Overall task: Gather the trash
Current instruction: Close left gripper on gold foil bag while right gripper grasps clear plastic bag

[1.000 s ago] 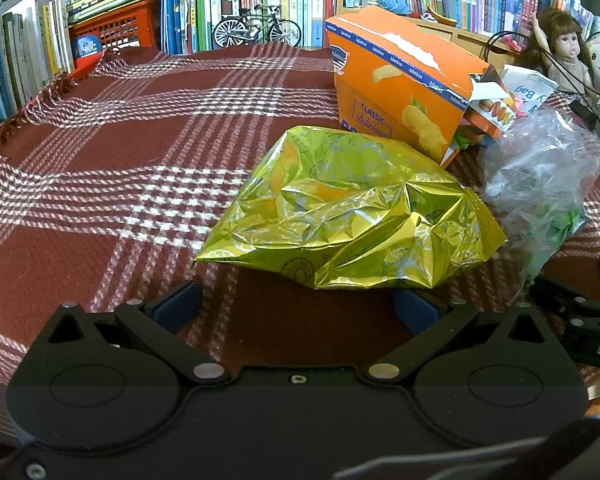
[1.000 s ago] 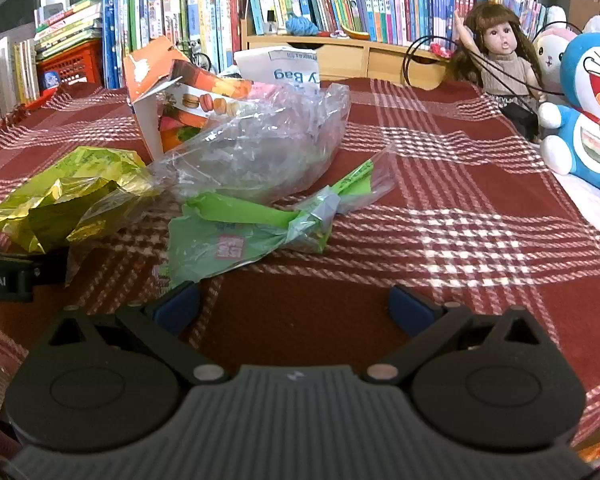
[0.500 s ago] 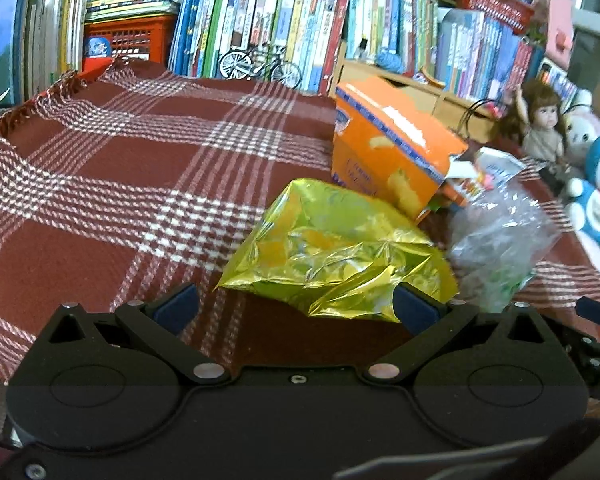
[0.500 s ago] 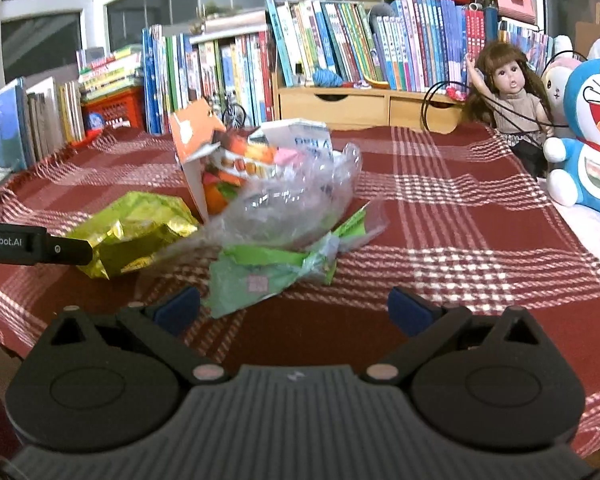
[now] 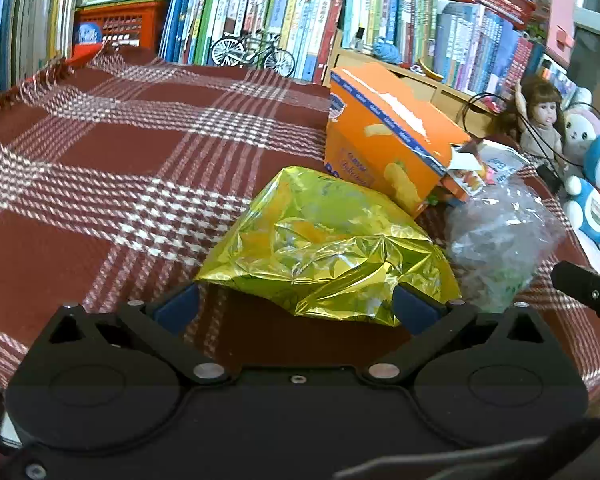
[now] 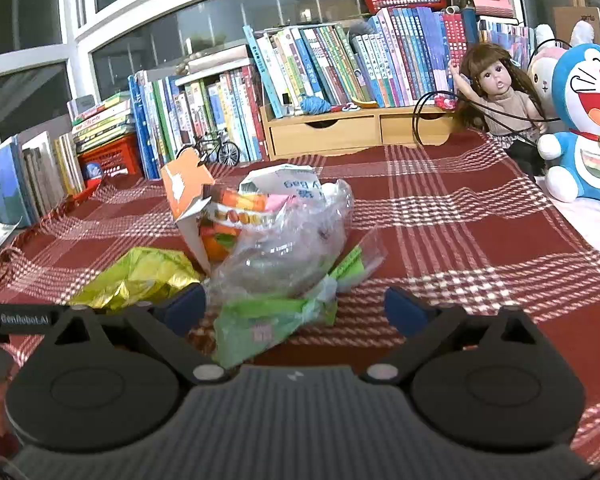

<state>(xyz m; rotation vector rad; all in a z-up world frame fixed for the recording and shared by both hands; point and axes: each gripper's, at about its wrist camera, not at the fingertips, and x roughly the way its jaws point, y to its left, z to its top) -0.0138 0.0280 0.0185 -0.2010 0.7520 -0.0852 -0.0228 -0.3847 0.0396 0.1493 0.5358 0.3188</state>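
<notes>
A crumpled gold foil snack bag [image 5: 328,248] lies on the red plaid cloth [image 5: 100,184]. Its near edge sits between the fingers of my left gripper [image 5: 296,306], which stands open around it. Behind the bag lean an orange snack box [image 5: 388,144] and a clear plastic bag [image 5: 496,240]. In the right wrist view a green wrapper [image 6: 268,316] lies in front of the clear plastic bag [image 6: 284,248], between the fingers of my right gripper [image 6: 296,310]. Its jaws are closing but still stand wide, and the pads do not press on the wrapper. The foil bag [image 6: 140,276] shows at the left.
Rows of books [image 6: 300,68] and a wooden drawer unit [image 6: 356,130] line the far edge. A model bicycle [image 5: 256,52] and a red basket [image 5: 116,28] stand at the back left. A doll [image 6: 500,96] and a blue plush toy [image 6: 588,120] sit at the right.
Both grippers have tilted up and edged toward the trash. The foil bag's edge now lies between the left fingers, and the green wrapper has come between the right fingers.
</notes>
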